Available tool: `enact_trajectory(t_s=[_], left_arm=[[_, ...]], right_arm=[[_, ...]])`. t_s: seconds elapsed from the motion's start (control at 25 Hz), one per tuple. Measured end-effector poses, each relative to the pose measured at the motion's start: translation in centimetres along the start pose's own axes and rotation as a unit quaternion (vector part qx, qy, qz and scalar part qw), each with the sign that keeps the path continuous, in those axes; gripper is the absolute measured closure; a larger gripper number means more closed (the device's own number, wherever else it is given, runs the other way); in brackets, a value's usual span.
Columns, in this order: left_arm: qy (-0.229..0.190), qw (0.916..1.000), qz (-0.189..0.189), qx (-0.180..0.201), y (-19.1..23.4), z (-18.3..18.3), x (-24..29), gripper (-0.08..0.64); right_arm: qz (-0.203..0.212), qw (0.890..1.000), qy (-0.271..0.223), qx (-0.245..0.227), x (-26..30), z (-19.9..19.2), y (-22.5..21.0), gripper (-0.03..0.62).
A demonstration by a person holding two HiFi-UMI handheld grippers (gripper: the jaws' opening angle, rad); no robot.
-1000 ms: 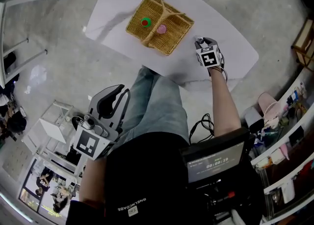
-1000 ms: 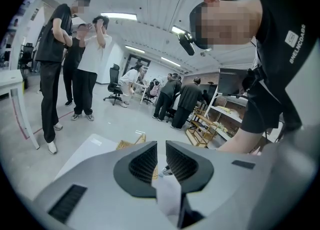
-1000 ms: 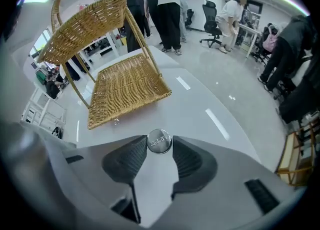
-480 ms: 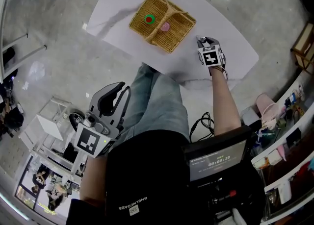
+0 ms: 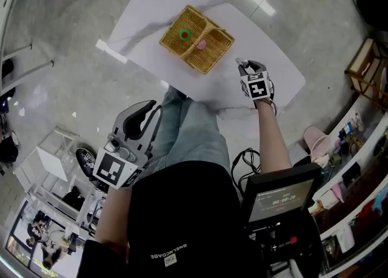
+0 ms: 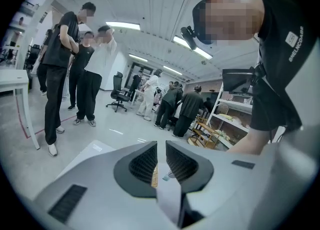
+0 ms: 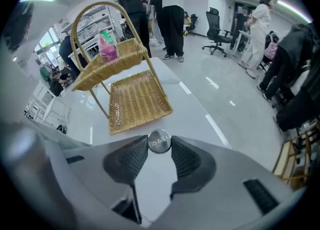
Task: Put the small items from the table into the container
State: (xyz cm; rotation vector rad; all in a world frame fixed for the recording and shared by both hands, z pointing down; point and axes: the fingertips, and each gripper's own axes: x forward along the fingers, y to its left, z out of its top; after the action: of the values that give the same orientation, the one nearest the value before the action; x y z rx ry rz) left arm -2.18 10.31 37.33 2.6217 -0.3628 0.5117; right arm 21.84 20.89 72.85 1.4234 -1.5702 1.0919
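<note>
A woven basket [image 5: 209, 59] with a handle and two compartments stands on the white table [image 5: 279, 74]. A green and red item [image 5: 185, 34] lies in one compartment and a pink item [image 5: 200, 45] in the other. My right gripper [image 5: 242, 63] hangs over the table just right of the basket, pointing steeply down. It is shut on a round silver disc [image 7: 159, 141], pinched edge-on between the fingertips of the right gripper [image 7: 159, 147]. From there the basket [image 7: 137, 101] lies ahead with the pink item [image 7: 107, 47] in its raised side. My left gripper [image 5: 142, 120] is off the table by my leg. The left gripper [image 6: 161, 161] has a narrow gap and holds nothing.
The table edge [image 5: 182, 86] runs close to my legs, with polished floor all round. Several people [image 6: 75, 63] and an office chair [image 6: 119, 93] stand in the room. Shelving [image 5: 357, 143] lines the right side.
My right gripper has come up off the table with the silver disc between its tips. The left gripper has stayed by my leg.
</note>
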Motion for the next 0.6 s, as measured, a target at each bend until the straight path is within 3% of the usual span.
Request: enact_trajectory(t_s=[0.32, 0.6], left_arm=[[-0.054, 0.9983, -0.02, -0.003, 1.1, 2.6, -1.1, 0.523], [-0.09, 0.9954, -0.028, -0.017, 2.9, 3.3, -0.4, 0.523]], right_arm=[[0.011, 0.998, 0.006, -0.063, -10.0, 4.8, 1.9, 0.44], [0.015, 0.992, -0.012, -0.122, -18.6, 12.0, 2.7, 0.44]])
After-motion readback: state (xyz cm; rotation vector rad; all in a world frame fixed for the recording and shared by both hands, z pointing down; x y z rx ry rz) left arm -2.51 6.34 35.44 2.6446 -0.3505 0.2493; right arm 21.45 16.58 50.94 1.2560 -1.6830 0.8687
